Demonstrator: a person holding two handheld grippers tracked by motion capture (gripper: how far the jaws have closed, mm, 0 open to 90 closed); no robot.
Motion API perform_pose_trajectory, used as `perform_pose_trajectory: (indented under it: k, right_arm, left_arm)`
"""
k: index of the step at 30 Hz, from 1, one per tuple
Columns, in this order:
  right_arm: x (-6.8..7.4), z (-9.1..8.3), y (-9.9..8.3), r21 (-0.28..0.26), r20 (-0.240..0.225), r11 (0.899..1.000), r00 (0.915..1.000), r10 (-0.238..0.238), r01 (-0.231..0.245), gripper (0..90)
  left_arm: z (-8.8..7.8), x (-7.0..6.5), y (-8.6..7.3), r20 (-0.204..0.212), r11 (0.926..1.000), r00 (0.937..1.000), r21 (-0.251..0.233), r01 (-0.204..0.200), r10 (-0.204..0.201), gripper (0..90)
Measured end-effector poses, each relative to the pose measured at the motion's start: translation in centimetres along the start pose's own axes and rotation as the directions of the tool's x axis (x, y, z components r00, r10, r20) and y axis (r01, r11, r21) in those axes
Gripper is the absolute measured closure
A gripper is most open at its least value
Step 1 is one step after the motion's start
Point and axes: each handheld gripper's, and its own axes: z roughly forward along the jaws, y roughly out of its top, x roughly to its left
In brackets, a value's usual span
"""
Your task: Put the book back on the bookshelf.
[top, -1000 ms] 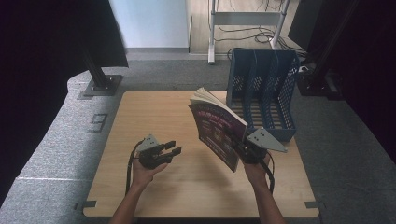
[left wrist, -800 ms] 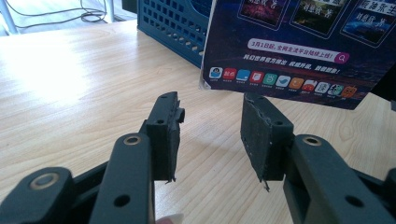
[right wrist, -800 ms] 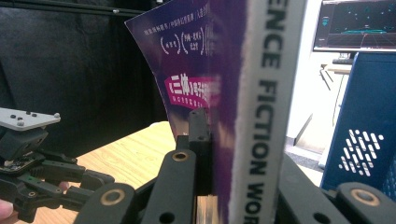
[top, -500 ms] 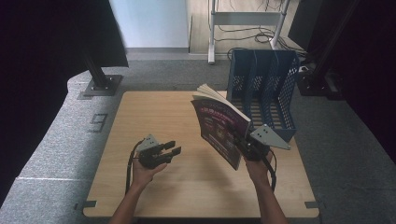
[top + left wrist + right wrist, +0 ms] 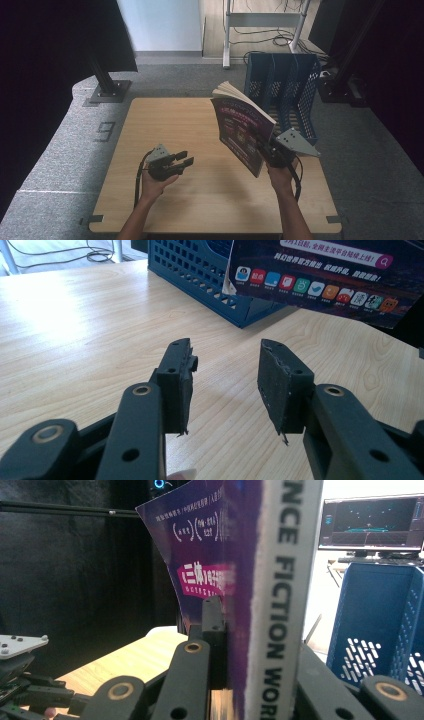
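Observation:
A purple-covered magazine point(image 5: 242, 130) stands upright above the table, lifted off the wood, with my right gripper point(image 5: 267, 152) shut on its lower spine edge. In the right gripper view the white spine point(image 5: 282, 595) with black lettering sits clamped between the two black jaws. My left gripper point(image 5: 181, 161) rests low over the table's left front, held in a hand, jaws apart with nothing between them; its pads point(image 5: 277, 382) frame bare wood. The magazine's lower corner point(image 5: 320, 285) hangs into the top of the left gripper view. A blue file rack point(image 5: 285, 92) stands behind the magazine.
The blue mesh rack point(image 5: 210, 277) has several upright slots and sits at the table's point(image 5: 165, 125) far right. Grey floor mat surrounds the table, with a black stand base point(image 5: 107, 90) at the back left and a monitor point(image 5: 372, 522) beyond the rack.
The magazine and right gripper have shifted slightly toward the rack and stand a little more upright. The left gripper has stayed put.

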Motion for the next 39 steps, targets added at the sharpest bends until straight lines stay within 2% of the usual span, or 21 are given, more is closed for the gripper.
perform_pose_trajectory:
  k: [39]
  right_arm:
    - [-2.4,0.0,1.4,-0.027,0.082,0.999,0.9964,0.019,-0.017,81.8]
  left_arm:
    - [0.0,0.2,-0.1,0.003,0.9999,1.0000,0.011,0.002,-0.002,57.4]
